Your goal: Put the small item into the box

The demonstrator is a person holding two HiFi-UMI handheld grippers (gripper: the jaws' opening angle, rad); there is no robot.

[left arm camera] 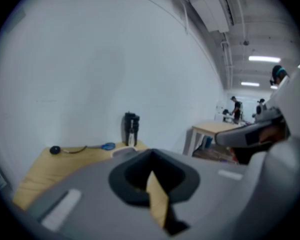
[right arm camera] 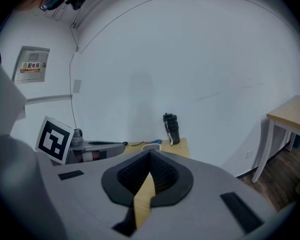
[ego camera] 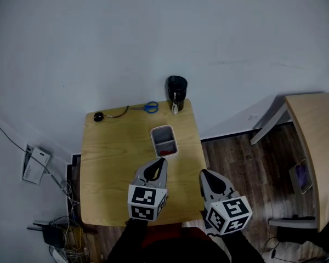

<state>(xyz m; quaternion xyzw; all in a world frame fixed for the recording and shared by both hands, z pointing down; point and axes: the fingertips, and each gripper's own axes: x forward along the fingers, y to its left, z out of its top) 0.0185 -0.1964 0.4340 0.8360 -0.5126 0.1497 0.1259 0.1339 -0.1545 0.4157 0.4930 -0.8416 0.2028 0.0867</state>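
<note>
On the wooden table (ego camera: 109, 169) stands a small open white box (ego camera: 164, 139) with a grey inside. A small red item (ego camera: 163, 153) shows at the box's near end; I cannot tell for sure whether it lies inside. My left gripper (ego camera: 159, 163) is shut and empty, its tips just short of that near end. My right gripper (ego camera: 203, 173) is also shut and empty, over the table's right front edge. In the left gripper view the jaws (left arm camera: 151, 154) meet, with the box rim (left arm camera: 122, 152) just beyond. The right gripper's (right arm camera: 150, 154) jaws meet too.
A black bottle (ego camera: 176, 90) stands at the table's far edge, with blue scissors (ego camera: 151, 107) and a black round thing on a cable (ego camera: 98, 116) to its left. A second table (ego camera: 317, 141) stands at the right. Cables and a power strip (ego camera: 57, 237) lie on the floor at the left.
</note>
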